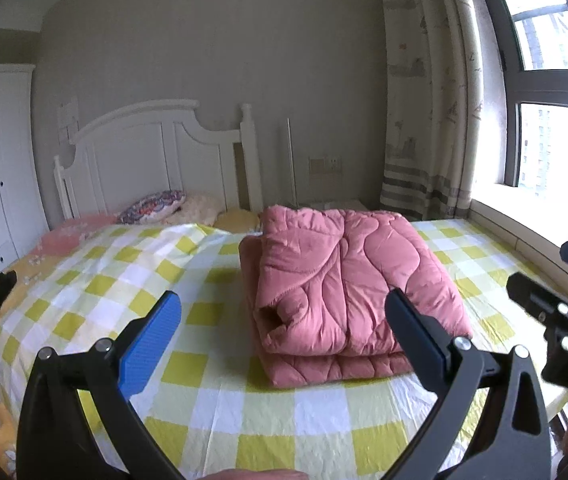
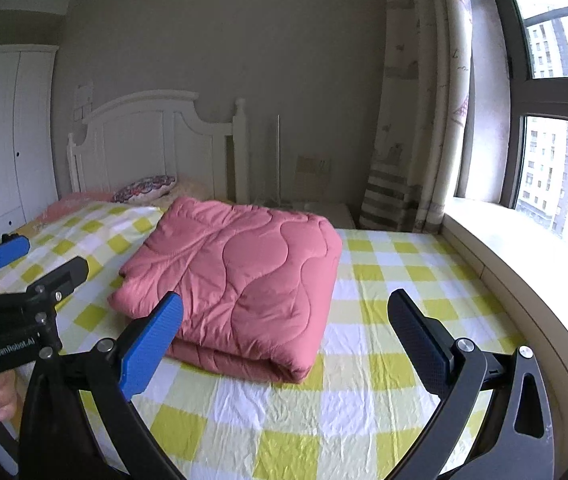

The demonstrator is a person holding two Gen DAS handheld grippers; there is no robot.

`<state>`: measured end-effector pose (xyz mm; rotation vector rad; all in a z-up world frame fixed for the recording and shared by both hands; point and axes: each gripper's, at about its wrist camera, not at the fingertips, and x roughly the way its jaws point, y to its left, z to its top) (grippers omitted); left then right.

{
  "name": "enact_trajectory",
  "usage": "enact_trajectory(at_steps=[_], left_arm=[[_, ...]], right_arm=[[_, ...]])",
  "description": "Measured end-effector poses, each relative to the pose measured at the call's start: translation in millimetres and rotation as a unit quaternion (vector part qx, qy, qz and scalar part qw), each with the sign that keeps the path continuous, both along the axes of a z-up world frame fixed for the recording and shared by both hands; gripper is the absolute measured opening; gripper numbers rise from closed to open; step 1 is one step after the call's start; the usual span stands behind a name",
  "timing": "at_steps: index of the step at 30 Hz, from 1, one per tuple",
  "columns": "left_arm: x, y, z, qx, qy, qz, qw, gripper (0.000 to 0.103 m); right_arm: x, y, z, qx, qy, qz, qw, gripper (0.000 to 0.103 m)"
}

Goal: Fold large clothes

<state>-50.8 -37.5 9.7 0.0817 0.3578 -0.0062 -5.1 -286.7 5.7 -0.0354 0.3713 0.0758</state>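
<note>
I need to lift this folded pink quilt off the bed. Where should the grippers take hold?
Grip the pink quilt at its rounded folded edge facing the camera, coming from the foot of the bed; that edge is closed, so layers likely stay together.

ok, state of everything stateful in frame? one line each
pink quilt: folded into a stacked bundle, lying on the bed, not held
left gripper: fingers open, empty, above the sheet
right gripper: fingers open, empty
checked sheet: spread flat, lightly wrinkled
curtain: drawn aside, window uncovered
wardrobe doors: closed
</note>
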Motion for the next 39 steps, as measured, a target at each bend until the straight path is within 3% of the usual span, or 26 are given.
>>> enact_trajectory(at_steps=[39], left_arm=[[1.5, 5.8, -9.4, -0.007, 0.012, 0.01, 0.9999, 0.101]], right_arm=[[-0.1, 5.2, -6.2, 0.003, 0.012, 0.007, 1.0, 0.099]])
